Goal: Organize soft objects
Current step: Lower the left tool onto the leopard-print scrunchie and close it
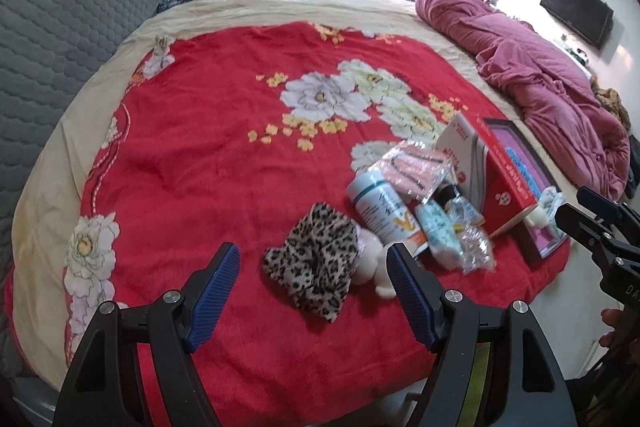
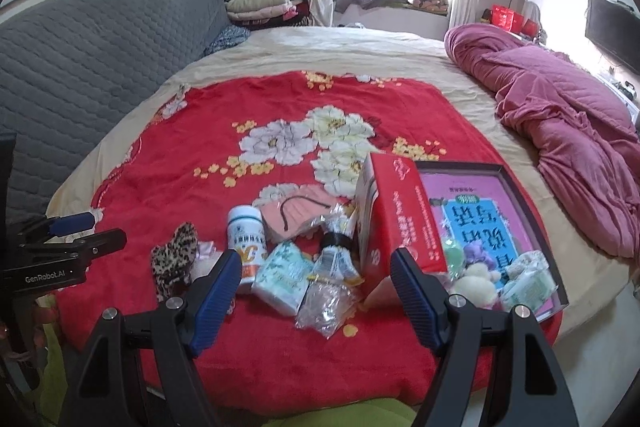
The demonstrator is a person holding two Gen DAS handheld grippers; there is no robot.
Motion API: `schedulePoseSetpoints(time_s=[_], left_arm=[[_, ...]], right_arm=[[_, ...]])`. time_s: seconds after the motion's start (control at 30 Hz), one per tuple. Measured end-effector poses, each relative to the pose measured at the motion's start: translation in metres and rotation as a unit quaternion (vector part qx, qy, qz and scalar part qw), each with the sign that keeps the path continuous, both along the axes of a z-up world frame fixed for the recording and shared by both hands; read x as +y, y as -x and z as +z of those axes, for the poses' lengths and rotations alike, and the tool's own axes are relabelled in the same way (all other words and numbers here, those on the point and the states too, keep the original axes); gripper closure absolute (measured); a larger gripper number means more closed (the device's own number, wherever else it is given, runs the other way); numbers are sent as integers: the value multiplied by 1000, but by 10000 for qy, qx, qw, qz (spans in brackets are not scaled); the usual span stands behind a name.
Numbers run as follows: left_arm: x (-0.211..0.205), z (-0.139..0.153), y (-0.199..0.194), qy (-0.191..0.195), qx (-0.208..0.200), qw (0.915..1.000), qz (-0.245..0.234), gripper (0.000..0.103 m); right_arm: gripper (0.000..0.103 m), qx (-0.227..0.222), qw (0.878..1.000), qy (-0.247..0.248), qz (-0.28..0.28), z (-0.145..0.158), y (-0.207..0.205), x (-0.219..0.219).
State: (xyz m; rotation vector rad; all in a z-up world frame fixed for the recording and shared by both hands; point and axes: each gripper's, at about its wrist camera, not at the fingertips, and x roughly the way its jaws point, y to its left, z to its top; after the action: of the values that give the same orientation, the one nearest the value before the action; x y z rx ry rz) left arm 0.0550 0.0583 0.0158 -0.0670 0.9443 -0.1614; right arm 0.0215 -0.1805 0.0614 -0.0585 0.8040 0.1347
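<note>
A leopard-print soft piece [image 1: 314, 259] lies on the red floral blanket [image 1: 224, 155], with a white plush toy [image 1: 370, 261] against its right side. My left gripper [image 1: 314, 269] is open, its jaws on either side of them, just above. In the right wrist view the leopard piece [image 2: 174, 257] lies at left. My right gripper [image 2: 316, 271] is open and empty over a tissue pack [image 2: 282, 277] and a clear crinkly bag [image 2: 324, 307]. A shallow box lid [image 2: 516, 183] at right holds several small plush toys [image 2: 476, 279].
A white bottle [image 2: 246, 237], a pink packet [image 2: 300, 217], a small dark-capped bottle [image 2: 334, 243] and a red carton [image 2: 394, 219] crowd the blanket's near right. A purple quilt [image 2: 568, 131] lies along the right edge. A grey headboard [image 2: 88, 75] stands at left.
</note>
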Motion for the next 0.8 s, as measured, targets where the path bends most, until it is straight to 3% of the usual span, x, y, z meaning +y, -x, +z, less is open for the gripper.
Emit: schedulePoseSetpoints(time_s=[0.37,0.8], left_arm=[[0,-42,-3,35,373,9993,51,26],[-1,-68,-13,92,602,9981,28,26]], right_arm=[[27,504,9985,-102,-189,-45,-4,-8],[27,813,9960,-170,-322,-75,-12,-11]])
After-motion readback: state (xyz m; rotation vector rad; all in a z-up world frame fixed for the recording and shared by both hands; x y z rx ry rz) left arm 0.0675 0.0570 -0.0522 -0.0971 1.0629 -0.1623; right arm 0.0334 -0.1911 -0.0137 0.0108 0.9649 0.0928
